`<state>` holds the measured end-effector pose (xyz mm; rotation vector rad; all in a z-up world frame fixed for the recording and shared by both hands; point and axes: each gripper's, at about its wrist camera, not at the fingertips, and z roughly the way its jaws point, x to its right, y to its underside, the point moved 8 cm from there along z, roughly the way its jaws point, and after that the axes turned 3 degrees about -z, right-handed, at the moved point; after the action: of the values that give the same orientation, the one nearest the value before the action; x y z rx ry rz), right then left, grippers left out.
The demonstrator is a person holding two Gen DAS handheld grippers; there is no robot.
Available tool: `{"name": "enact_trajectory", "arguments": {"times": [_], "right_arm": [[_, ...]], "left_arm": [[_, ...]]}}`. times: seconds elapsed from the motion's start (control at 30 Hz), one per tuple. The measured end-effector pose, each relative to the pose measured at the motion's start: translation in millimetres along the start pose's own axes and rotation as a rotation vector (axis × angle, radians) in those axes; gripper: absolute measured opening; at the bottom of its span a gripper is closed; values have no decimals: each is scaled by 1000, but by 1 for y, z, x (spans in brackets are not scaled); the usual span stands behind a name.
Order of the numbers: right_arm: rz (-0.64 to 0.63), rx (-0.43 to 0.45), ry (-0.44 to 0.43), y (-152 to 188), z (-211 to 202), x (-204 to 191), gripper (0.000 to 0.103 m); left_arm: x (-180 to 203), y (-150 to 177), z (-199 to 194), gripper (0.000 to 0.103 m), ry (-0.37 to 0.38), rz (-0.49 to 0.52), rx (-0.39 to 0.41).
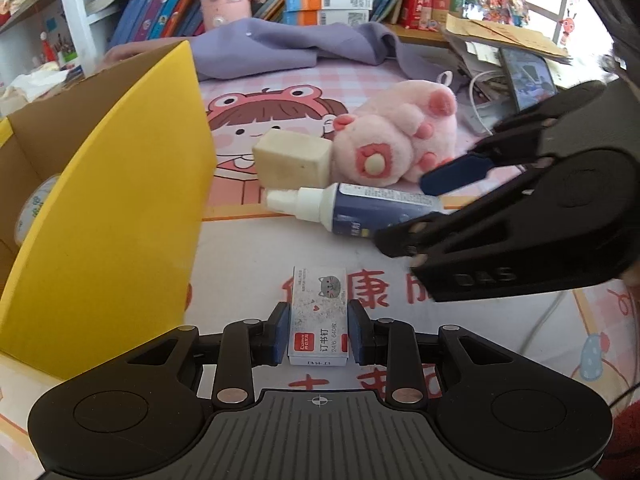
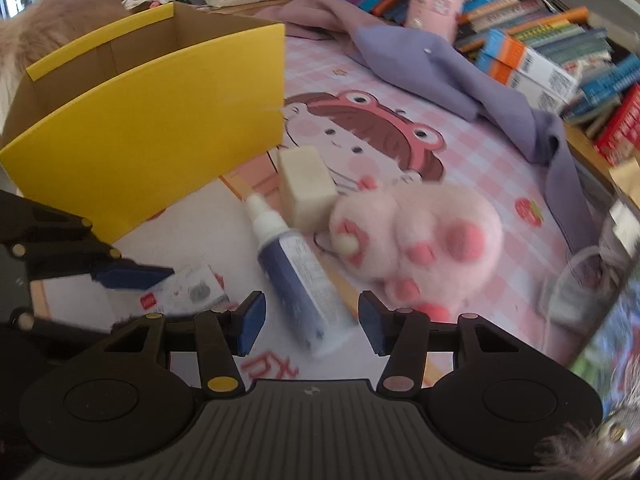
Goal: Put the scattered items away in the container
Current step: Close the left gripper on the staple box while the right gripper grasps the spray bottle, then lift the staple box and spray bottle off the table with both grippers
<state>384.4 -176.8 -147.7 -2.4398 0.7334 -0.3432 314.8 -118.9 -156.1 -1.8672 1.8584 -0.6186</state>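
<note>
My left gripper (image 1: 319, 334) is shut on a small white staples box (image 1: 319, 316), seen also in the right wrist view (image 2: 188, 290). The yellow cardboard box (image 1: 116, 216) stands open just to its left. My right gripper (image 2: 312, 326) is open, its jaws either side of the base of a dark blue bottle with a white cap (image 2: 298, 276) lying on the mat. The bottle (image 1: 360, 204) lies in front of a cream sponge block (image 1: 294, 158) and a pink plush toy (image 1: 400, 136). The right gripper's fingers (image 1: 452, 176) reach in from the right above the bottle.
A purple cloth (image 1: 304, 46) lies at the back. Books and boxes (image 1: 328, 4) line the far shelf. A phone (image 1: 528, 76) and cables lie at the right. A round item (image 1: 34, 208) lies inside the yellow box.
</note>
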Motion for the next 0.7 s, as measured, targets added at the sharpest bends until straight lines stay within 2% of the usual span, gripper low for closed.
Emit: {"name": "enact_trajectory", "arguments": {"times": [0.17, 0.23, 0.3, 0.37, 0.5, 0.7], "right_arm": [[-93, -23, -18, -10, 21, -11, 50], [-62, -30, -40, -11, 24, -10, 45], [-35, -34, -66, -10, 23, -11, 34], [-29, -33, -74, -8, 21, -13, 31], [-3, -40, -69, -1, 15, -15, 30], [80, -19, -51, 11, 1, -16, 30]], "left_arm": [[0, -1, 1, 30, 0, 7, 11], [-1, -1, 1, 29, 6, 8, 18], [-1, 0, 1, 29, 5, 9, 29], [0, 0, 1, 28, 0, 6, 34], [0, 0, -2, 28, 19, 5, 13], [1, 2, -17, 28, 21, 35, 33]]}}
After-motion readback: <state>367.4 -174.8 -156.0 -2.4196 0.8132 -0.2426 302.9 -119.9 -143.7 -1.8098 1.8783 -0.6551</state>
